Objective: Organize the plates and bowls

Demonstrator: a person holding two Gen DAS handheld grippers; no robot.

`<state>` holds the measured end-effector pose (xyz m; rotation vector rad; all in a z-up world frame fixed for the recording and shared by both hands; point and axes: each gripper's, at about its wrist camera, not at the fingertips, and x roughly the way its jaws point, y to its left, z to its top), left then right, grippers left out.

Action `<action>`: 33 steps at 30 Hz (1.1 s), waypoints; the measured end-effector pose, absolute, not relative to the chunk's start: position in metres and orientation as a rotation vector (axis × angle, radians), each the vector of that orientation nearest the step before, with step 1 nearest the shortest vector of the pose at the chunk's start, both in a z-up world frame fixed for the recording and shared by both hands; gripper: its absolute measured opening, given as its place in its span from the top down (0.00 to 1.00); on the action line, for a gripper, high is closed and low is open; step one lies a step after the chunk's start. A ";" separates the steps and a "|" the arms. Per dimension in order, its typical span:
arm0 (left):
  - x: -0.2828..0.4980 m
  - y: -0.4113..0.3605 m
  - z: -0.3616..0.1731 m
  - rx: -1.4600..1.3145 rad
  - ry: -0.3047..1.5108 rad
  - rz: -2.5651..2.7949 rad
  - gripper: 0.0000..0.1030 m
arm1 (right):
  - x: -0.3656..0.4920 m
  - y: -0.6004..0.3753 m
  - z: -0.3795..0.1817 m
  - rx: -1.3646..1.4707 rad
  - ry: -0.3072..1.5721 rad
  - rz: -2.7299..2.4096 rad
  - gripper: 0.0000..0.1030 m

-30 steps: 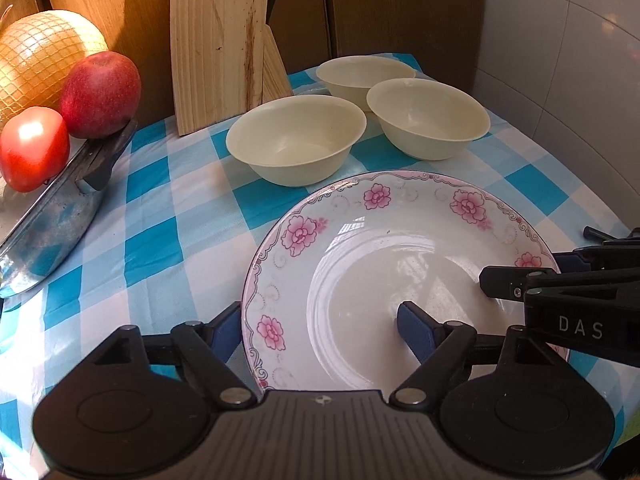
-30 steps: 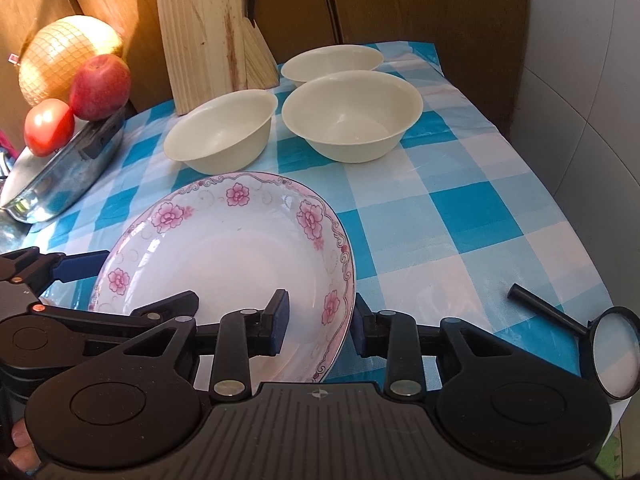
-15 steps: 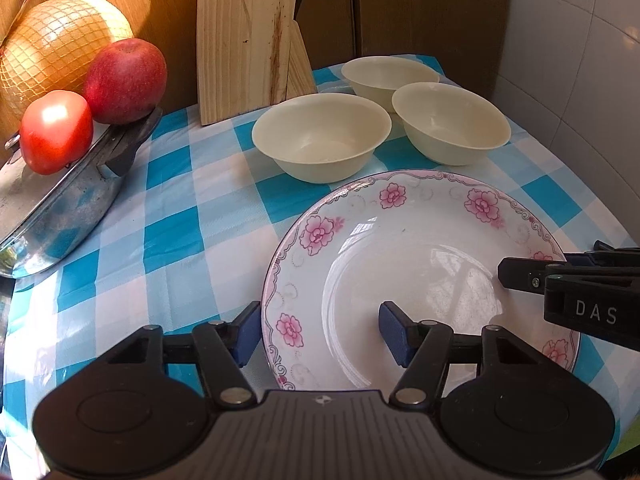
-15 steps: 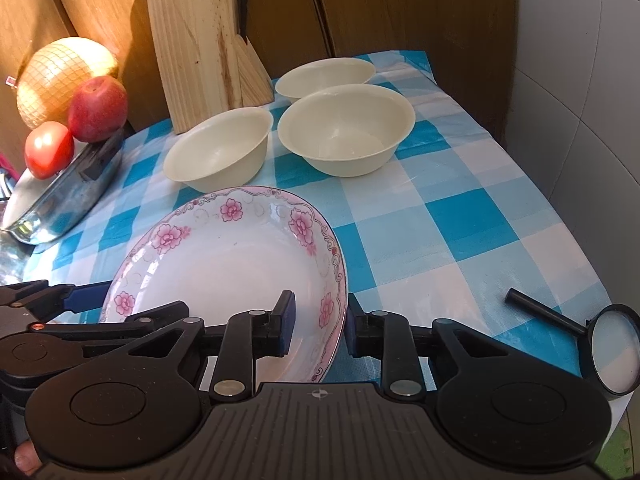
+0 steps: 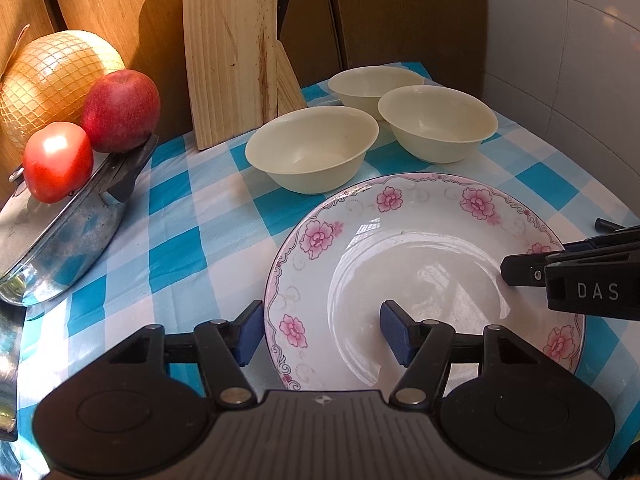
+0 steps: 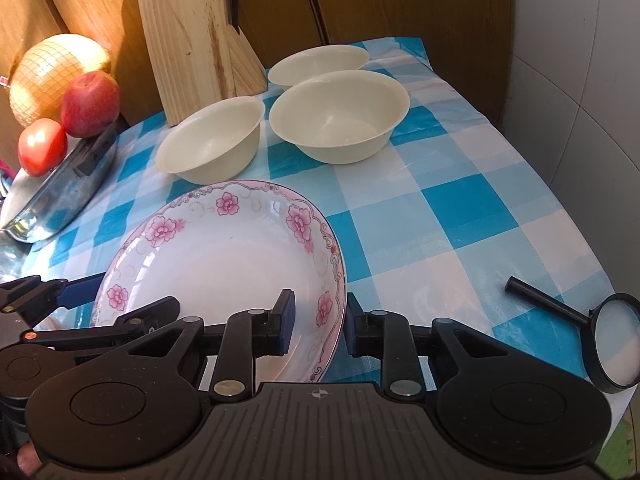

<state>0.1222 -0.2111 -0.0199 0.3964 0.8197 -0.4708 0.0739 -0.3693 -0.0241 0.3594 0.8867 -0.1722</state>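
The right gripper [image 6: 318, 326] is closed over the right rim of the flowered plate [image 6: 224, 264], one pad inside and one outside; its jaws have just been closing. The left gripper [image 5: 322, 334] straddles the plate's left rim, its jaws having just narrowed; whether the pads press on the rim cannot be told. The plate is seen at the near end of the checked tablecloth [image 6: 460, 208], tilted, its right edge raised. Just beyond it three cream bowls [image 6: 340, 116] are grouped before a knife block [image 6: 196, 40]. To the left, a pan lid [image 5: 68, 236] bearing a tomato [image 5: 58, 162] and an apple [image 5: 120, 110] borders the cloth. Open cloth lies to the right, up to a magnifying glass [image 6: 614, 350] near the edge.
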 end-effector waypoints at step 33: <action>0.121 -0.210 -0.010 0.365 0.838 -0.419 0.54 | 0.072 -0.365 -0.024 0.367 0.873 -0.172 0.66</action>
